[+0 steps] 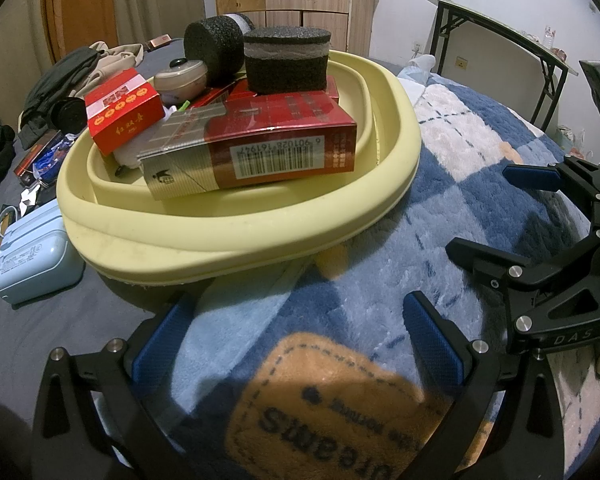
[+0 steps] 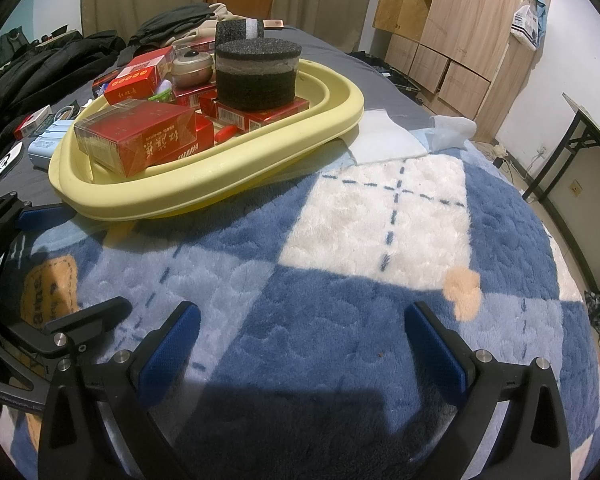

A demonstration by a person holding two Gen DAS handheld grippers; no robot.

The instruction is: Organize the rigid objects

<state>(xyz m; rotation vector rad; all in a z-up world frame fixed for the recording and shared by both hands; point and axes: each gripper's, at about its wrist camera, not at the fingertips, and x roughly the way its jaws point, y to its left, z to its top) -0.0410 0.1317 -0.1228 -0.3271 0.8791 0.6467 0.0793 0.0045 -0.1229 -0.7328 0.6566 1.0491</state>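
Note:
A pale yellow basin (image 1: 236, 236) (image 2: 204, 184) sits on the bed, on the edge of a blue and white fleece blanket (image 1: 440, 184) (image 2: 372, 216). It holds several red boxes (image 1: 268, 140) (image 2: 136, 136), a black foam cylinder (image 1: 286, 60) (image 2: 257, 74) and a small round lidded tin (image 1: 180, 76) (image 2: 192, 65). A second foam cylinder (image 1: 212, 46) lies behind. My left gripper (image 1: 298, 344) is open and empty, just in front of the basin. My right gripper (image 2: 302, 344) is open and empty over the blanket; it also shows in the left wrist view (image 1: 490, 216).
A light blue case (image 1: 32, 256) lies left of the basin on the grey sheet, with small packets around it. Dark clothes (image 2: 40, 68) pile at the bed's far left. A wooden wardrobe (image 2: 460, 20) and a black folding table (image 1: 500, 40) stand beyond the bed.

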